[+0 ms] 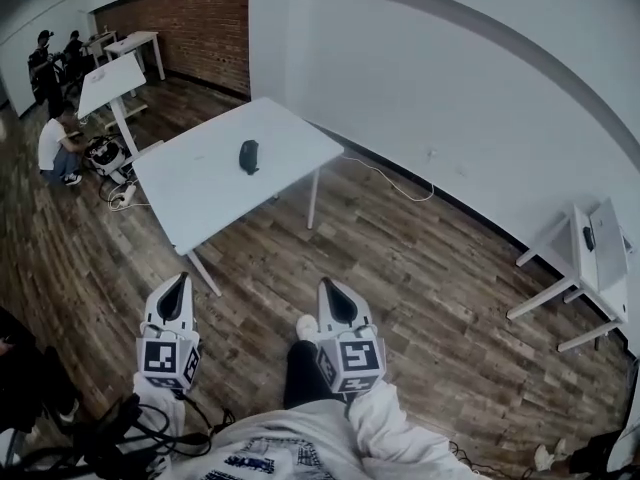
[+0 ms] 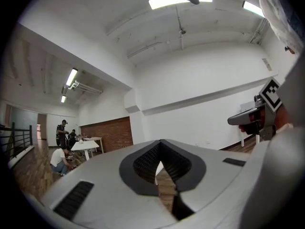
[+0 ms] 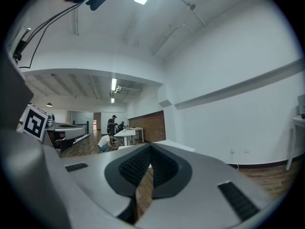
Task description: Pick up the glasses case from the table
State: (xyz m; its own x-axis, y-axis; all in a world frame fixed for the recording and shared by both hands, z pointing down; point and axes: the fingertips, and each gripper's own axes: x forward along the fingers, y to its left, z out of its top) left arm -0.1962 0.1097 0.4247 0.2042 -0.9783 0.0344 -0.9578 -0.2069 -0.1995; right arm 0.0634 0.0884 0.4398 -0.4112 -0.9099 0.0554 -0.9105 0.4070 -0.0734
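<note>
The dark glasses case point(image 1: 249, 156) lies on the white table point(image 1: 195, 188), near its middle, well apart from both grippers. From the left gripper point(image 1: 178, 280) the case is at about 1 o'clock, and from the right gripper point(image 1: 328, 286) at about 11 o'clock. Both grippers are over the wooden floor point(image 1: 420, 258), pointing toward the table. On each gripper the two jaws are pressed together at the tips, with nothing between them.
</note>
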